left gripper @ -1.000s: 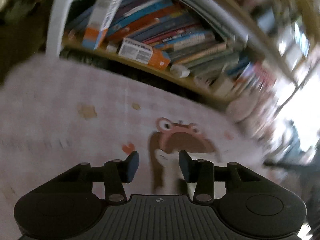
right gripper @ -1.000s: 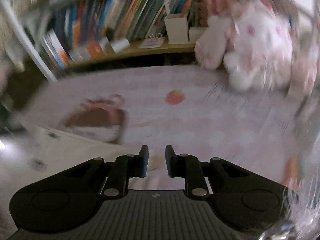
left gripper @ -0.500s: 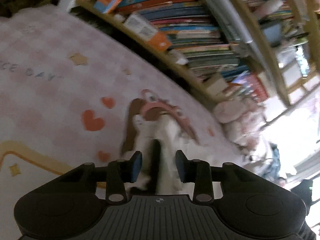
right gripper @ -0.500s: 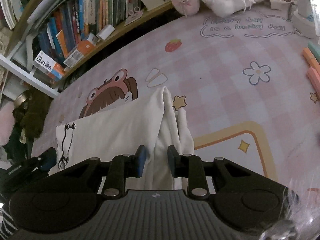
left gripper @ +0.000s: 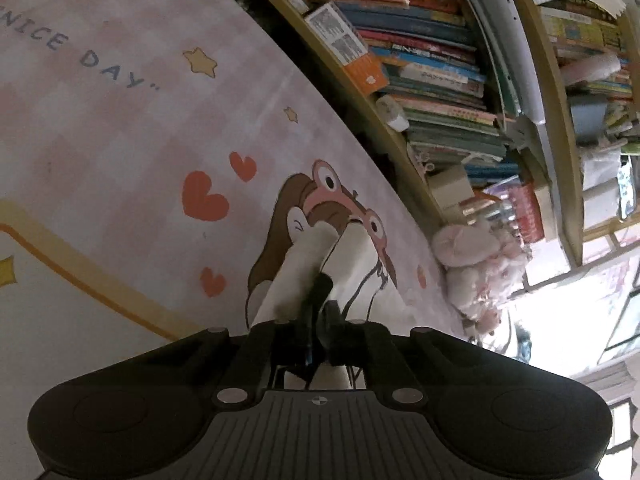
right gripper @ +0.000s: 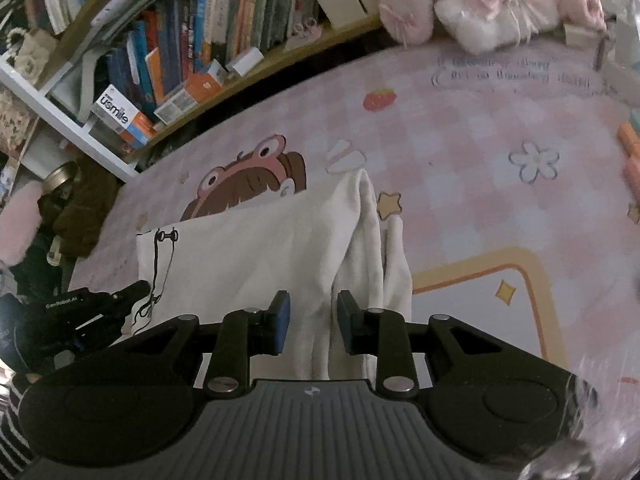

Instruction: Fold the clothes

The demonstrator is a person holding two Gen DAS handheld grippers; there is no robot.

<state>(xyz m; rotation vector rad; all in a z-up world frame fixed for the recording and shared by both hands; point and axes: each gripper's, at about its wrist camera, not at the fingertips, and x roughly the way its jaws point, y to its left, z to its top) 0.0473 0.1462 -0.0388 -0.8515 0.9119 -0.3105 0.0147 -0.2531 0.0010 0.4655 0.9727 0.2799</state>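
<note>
A white garment (right gripper: 260, 248) with a black line print lies partly on the pink checked mat (right gripper: 460, 140) and is stretched between both grippers. My right gripper (right gripper: 312, 320) is shut on a bunched fold of it, and the cloth fills the gap between its blue pads. My left gripper (left gripper: 320, 312) pinches another bunch of the same garment (left gripper: 348, 256). Its jaws are nearly together with cloth between them and are opening slightly. In the right wrist view the left gripper (right gripper: 142, 286) shows at the garment's left corner.
A low bookshelf (right gripper: 200, 40) packed with books runs along the mat's far edge. Pink and white plush toys (right gripper: 480, 12) sit at the far right. Coloured markers (right gripper: 628, 140) lie at the right edge. A person's striped sleeve (right gripper: 8, 420) shows at the bottom left.
The left jaws went from wide apart over bare mat to shut on the white garment, and the left gripper rolled and sank. The right gripper moved across and now holds a garment fold.
</note>
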